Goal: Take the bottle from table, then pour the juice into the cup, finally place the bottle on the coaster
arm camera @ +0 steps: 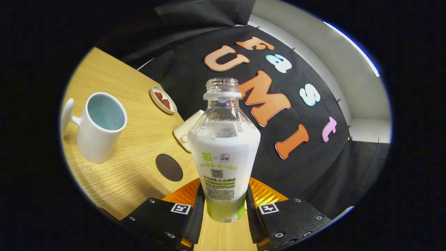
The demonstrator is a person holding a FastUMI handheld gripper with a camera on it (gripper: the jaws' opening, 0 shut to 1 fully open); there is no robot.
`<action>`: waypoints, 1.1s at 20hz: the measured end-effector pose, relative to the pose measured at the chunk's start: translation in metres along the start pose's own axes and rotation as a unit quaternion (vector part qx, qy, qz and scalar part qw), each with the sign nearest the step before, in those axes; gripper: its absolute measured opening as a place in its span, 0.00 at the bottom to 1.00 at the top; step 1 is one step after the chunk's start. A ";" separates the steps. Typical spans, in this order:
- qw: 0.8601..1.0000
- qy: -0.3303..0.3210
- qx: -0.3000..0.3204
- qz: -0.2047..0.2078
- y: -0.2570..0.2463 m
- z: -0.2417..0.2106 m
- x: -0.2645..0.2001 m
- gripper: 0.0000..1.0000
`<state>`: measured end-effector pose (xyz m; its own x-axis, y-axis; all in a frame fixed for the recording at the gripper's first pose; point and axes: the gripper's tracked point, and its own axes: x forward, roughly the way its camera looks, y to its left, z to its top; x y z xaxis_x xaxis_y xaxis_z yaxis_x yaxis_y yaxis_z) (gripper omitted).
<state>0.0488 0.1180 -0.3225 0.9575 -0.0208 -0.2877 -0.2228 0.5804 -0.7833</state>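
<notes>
Hand-held gripper [224,204] at bottom centre clenched on uncapped bottle [224,157], 2 fingers pressing its sides, cup [99,127] at left, coaster [169,167] on counter [132,174] between them

Light wooden table [139,139], visible grain, tilted in view. Black cloth wall [195,87] behind it, creased, pinned along upper edge. Pale grey wall [348,69] beyond cloth, bright light strip [352,45] running across it. Small dish [163,99] near table's far edge.

Gripper view rides behind fingers [195,209]; faces forward, tilted; bottle [224,153] close; table [132,167] beyond.
</notes>
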 end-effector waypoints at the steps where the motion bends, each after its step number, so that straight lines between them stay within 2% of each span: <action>1: 1.000 -0.006 -0.020 -0.002 0.002 0.004 0.002 0.56; 5: 0.997 -0.021 -0.080 -0.002 0.008 0.011 0.007 0.56; 9: 0.987 -0.042 -0.155 -0.012 0.015 0.019 0.006 0.56; 14: 0.977 -0.059 -0.204 -0.017 0.021 0.026 0.006 0.56; 22: 0.951 -0.089 -0.293 -0.037 0.030 0.039 0.010 0.55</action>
<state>0.0587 0.1669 -0.3274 0.9788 0.1245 -0.1626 -0.1672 0.0278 -0.9855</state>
